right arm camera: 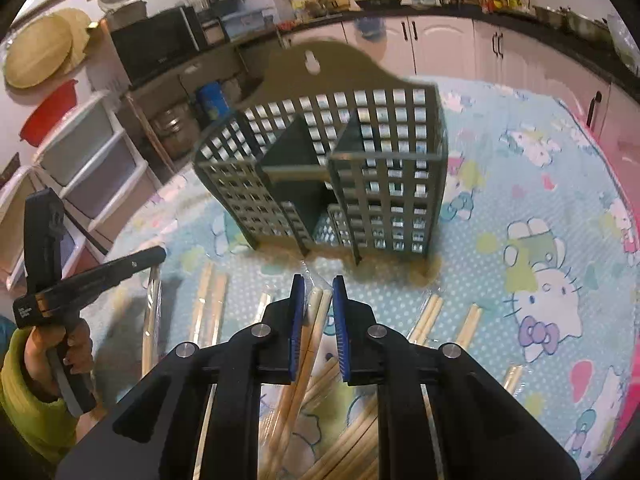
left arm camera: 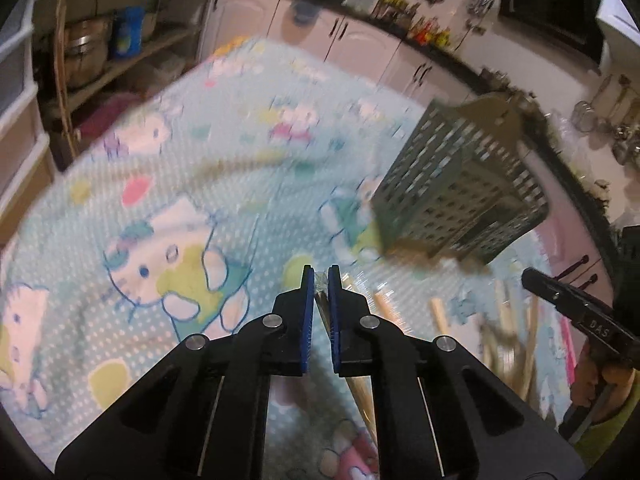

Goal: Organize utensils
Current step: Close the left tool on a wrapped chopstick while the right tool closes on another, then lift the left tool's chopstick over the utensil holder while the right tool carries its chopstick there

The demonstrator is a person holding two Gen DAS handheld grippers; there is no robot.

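Note:
A dark green lattice utensil holder (right arm camera: 340, 168) with open compartments stands on the cartoon-print tablecloth (right arm camera: 520, 208); it also shows in the left wrist view (left arm camera: 460, 184). Several plastic-wrapped pairs of wooden chopsticks (right arm camera: 212, 308) lie in front of it. My right gripper (right arm camera: 318, 284) is shut on one wrapped chopstick pair (right arm camera: 316, 320), just in front of the holder. My left gripper (left arm camera: 320, 274) is shut on another wrapped chopstick pair (left arm camera: 360, 392), left of the holder. The left tool (right arm camera: 80, 276) appears at the left of the right wrist view, and the right tool (left arm camera: 576, 304) shows in the left wrist view.
Kitchen cabinets (right arm camera: 440, 44) and a cluttered counter run behind the table. A microwave (right arm camera: 156, 44) and plastic drawers (right arm camera: 92, 168) stand at the left. Shelves with pots (left arm camera: 88, 52) show beyond the table's far edge.

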